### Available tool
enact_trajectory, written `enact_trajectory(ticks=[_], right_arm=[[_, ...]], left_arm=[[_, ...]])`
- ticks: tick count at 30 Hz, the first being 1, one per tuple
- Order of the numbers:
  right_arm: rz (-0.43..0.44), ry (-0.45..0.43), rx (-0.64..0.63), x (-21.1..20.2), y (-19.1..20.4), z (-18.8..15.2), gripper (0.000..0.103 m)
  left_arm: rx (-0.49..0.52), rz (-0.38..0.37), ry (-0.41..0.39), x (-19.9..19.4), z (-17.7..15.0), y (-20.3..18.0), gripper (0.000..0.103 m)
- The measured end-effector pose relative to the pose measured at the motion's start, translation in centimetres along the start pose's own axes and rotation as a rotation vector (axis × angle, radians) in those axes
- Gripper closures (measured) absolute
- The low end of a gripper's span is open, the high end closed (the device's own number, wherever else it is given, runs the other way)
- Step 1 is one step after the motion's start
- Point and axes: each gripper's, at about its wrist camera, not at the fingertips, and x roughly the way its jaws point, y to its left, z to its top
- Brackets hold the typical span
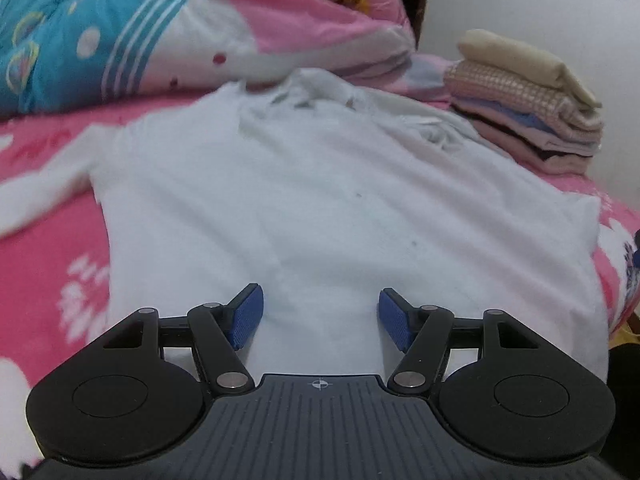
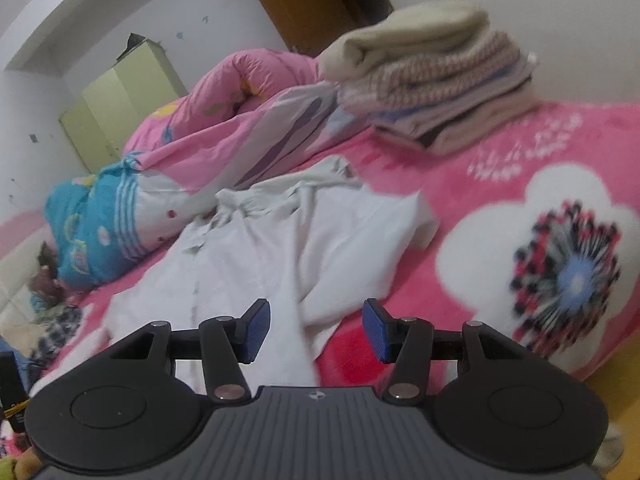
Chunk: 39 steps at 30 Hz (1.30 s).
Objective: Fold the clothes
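Note:
A white shirt (image 1: 320, 200) lies spread on the pink bedspread (image 1: 52, 264), collar toward the far side, one sleeve stretched out to the left. My left gripper (image 1: 321, 316) hovers over the shirt's near hem, open, nothing between its blue pads (image 1: 246, 318). In the right wrist view the same white shirt (image 2: 256, 256) lies with its right side folded over into a bunched edge. My right gripper (image 2: 316, 330) stands open just above that near right edge of the shirt and the pink bedspread (image 2: 460, 184), its blue pads (image 2: 256, 332) apart and holding nothing.
A stack of folded clothes (image 1: 528, 104) sits at the far right of the bed, seen as a folded stack (image 2: 436, 80) in the right view. A rolled pink and blue quilt (image 1: 160, 28) lies along the far side. A green cabinet (image 2: 120, 108) stands by the wall.

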Motion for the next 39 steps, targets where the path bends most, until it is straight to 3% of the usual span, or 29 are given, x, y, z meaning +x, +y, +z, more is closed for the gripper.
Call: enact_trajectory(ticks=[5,13,19,24,25,26,28,31,34,37,39], right_arm=[[-0.037,-0.003,0.171,1.9,-4.3,1.7,0.043],[0.024,0.033,0.432,6.3,-9.6,2.8,0.043],[0.045,0.068,0.362,4.4,-8.1,1.4,0.045],[0.028,0.085,0.283,5.9,-7.0,1.5,0.047],[0.038,0.086,0.271,6.6,-6.7,1.8,0.055],[0.046,0.087,0.245,7.1,-6.2,2.1,0.075],[0.051,0.079,0.174,8.5,-4.5,3.3,0.098],[0.100,0.041,0.016,9.6,0.0,4.9,0.098],[0.122,0.067,-0.204,10.8,4.7,5.3,0.090],[0.157,0.162,-0.436,11.5,8.1,3.7,0.048],[0.179,0.164,-0.524,10.3,8.6,2.7,0.041]], left_arm=[[-0.024,-0.010,0.003,-0.1,0.1,0.2,0.037],[-0.048,-0.020,0.014,-0.2,0.2,0.3,0.036],[-0.048,-0.023,0.015,-0.2,0.2,0.3,0.036],[-0.031,-0.017,0.019,-0.1,0.2,0.2,0.035],[-0.037,-0.019,0.020,-0.1,0.2,0.3,0.035],[-0.042,-0.021,0.022,-0.1,0.3,0.3,0.035],[-0.050,-0.022,0.022,-0.1,0.3,0.4,0.035],[-0.046,-0.016,0.024,-0.2,0.3,0.3,0.035],[-0.038,-0.014,0.027,-0.3,0.2,0.2,0.035],[-0.038,-0.015,0.030,-0.2,0.3,0.3,0.035],[-0.038,-0.018,0.029,-0.2,0.3,0.3,0.034]])
